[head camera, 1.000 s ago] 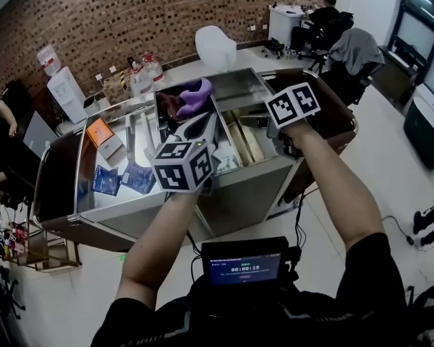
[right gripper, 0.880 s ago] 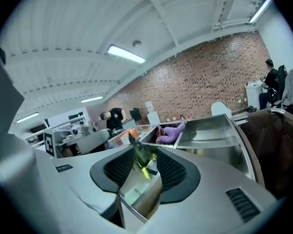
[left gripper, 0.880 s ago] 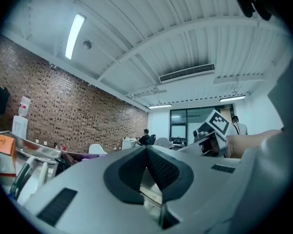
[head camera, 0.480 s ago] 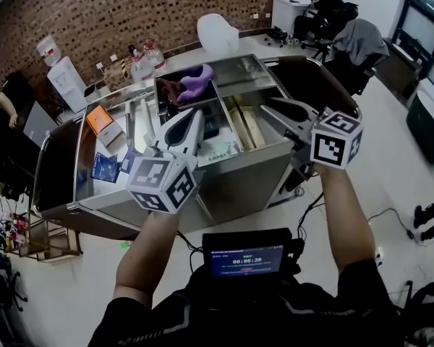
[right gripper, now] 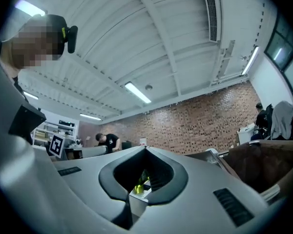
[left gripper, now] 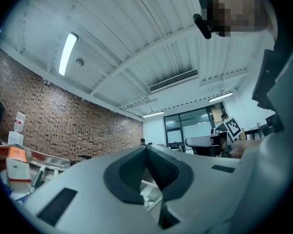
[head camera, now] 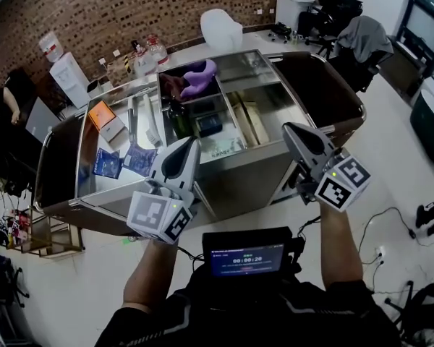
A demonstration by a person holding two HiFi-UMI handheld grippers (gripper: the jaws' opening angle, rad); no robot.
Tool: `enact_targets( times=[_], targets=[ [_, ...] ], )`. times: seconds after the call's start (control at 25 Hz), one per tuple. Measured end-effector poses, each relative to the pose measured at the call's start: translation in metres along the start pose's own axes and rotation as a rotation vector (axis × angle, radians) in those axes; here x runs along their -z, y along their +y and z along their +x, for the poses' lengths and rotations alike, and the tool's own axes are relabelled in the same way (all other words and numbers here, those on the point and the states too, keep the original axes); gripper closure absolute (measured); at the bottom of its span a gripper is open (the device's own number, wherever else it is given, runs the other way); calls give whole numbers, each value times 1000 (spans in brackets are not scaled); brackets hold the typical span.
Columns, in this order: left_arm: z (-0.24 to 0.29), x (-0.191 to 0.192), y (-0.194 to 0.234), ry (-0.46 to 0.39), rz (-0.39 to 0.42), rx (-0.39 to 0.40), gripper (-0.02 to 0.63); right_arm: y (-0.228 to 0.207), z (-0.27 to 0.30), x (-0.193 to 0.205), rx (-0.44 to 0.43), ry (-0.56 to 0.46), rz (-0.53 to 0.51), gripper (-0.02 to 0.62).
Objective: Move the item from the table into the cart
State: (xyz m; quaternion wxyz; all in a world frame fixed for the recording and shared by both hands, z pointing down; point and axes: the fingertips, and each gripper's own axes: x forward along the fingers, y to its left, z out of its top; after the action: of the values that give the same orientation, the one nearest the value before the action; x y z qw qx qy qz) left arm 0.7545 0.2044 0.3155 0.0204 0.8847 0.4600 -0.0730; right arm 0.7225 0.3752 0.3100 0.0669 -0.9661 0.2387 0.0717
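Note:
A steel cart [head camera: 254, 166] stands in front of me, its open bins holding a purple item [head camera: 197, 76], a dark box [head camera: 209, 124] and flat packets. On the steel top at its left lie two blue packets [head camera: 107, 163] and an orange box [head camera: 104, 118]. My left gripper [head camera: 189, 142] is shut and empty, raised at the cart's near edge. My right gripper [head camera: 288, 128] is also shut and empty, held off the cart's near right corner. In the left gripper view the left gripper [left gripper: 147, 147] tilts up towards the ceiling. In the right gripper view the right gripper [right gripper: 146, 149] does too.
A water dispenser [head camera: 71, 78], bottles [head camera: 148, 55] and a white bag [head camera: 220, 29] stand behind the cart by the brick wall. An office chair with a grey jacket [head camera: 362, 38] is at the back right. People sit at the far left and far right. Cables lie on the floor at right.
Both grippers drew back from over the cart towards me and dropped lower. The right gripper moved furthest, out past the cart's near right corner, and its jaws came together.

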Motion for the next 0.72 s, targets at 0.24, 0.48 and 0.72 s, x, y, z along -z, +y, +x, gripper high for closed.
enact_targets(
  times=[0.24,0.48,0.72],
  targets=[
    [-16,26,-3,20,26,-4,604,1,-12,21,21,26,22,594],
    [-20,27,-8,29,19,7,604,3,-17,24,21,27,27,594],
    [-21,31,-4,37,4,-4,604,6,-12,32,18,46,10,594]
  ],
)
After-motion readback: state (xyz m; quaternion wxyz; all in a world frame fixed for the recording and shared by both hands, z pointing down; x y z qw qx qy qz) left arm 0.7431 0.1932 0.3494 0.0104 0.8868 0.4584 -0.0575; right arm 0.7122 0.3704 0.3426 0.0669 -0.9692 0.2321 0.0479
